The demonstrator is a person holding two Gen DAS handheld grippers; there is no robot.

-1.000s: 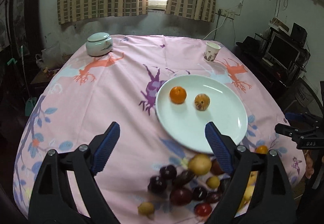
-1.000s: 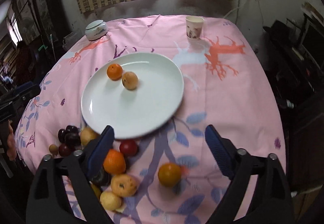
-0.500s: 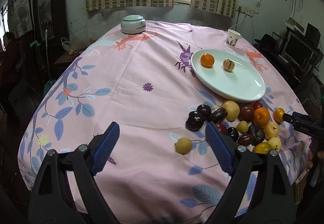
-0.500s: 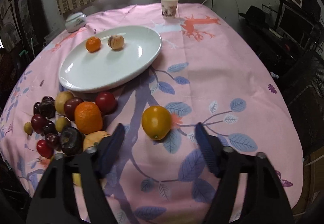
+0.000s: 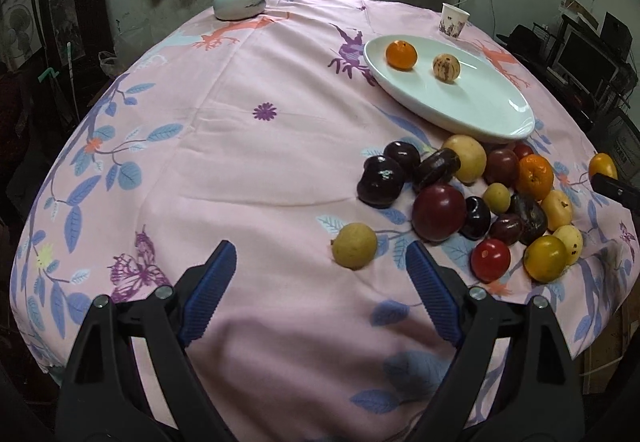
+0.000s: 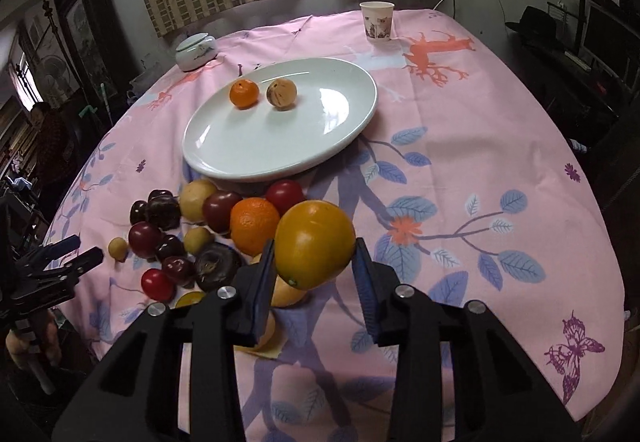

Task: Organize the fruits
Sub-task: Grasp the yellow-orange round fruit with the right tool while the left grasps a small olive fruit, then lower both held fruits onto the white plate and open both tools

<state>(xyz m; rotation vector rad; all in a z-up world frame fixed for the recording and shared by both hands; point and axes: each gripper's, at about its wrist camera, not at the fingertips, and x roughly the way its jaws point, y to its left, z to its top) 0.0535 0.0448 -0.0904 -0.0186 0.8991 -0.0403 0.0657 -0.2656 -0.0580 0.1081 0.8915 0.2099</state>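
My right gripper (image 6: 315,266) is shut on a yellow-orange fruit (image 6: 314,244), held just above the cloth near the fruit pile. That fruit shows at the right edge of the left wrist view (image 5: 602,166). My left gripper (image 5: 320,274) is open and empty, low over the near cloth; it shows in the right wrist view (image 6: 70,252). A small yellow fruit (image 5: 354,245) lies just ahead of its right finger. The white plate (image 5: 480,110) (image 6: 320,146) holds an orange (image 5: 401,54) (image 6: 244,93) and a speckled tan fruit (image 5: 446,67) (image 6: 281,93). Several plums, tomatoes and citrus (image 5: 460,194) (image 6: 192,230) lie heaped before it.
A paper cup (image 5: 455,20) (image 6: 376,21) and a lidded ceramic jar (image 5: 239,0) (image 6: 196,51) stand at the far side of the pink tablecloth (image 5: 240,146). Dark furniture and monitors (image 6: 600,42) stand to the right. A person (image 6: 48,130) is at the far left.
My right gripper closed on the yellow-orange fruit that lay between its fingers. My left gripper came a little closer to the fruit pile.
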